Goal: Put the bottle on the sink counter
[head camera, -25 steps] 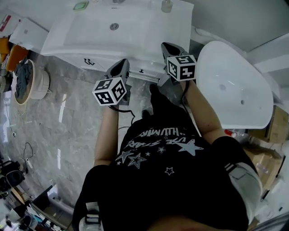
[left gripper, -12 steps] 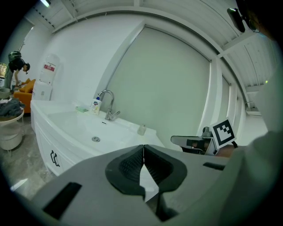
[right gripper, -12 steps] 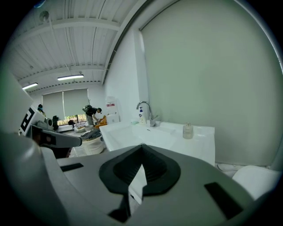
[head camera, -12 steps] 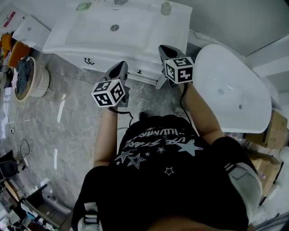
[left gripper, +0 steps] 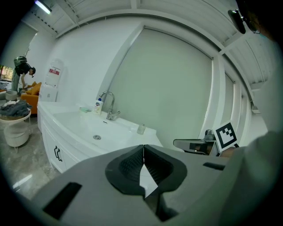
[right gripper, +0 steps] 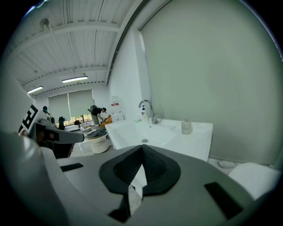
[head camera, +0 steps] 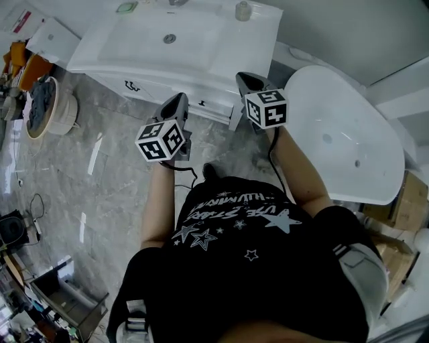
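Status: grey left gripper (head camera: 179, 99), grey right gripper (head camera: 242, 77) pinched closed, empty; pale bottle (head camera: 242, 10) upper centre on white sink counter (head camera: 258, 39), looks delivered.

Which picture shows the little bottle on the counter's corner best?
The right gripper view: the little bottle stands side-on, biggest and unblocked. The left gripper view shows it tiny; the head view sees it from above, near the picture's edge.

Top edge cuts off faucet (head camera: 175, 3), bottle (right gripper: 144, 114) label too small to read
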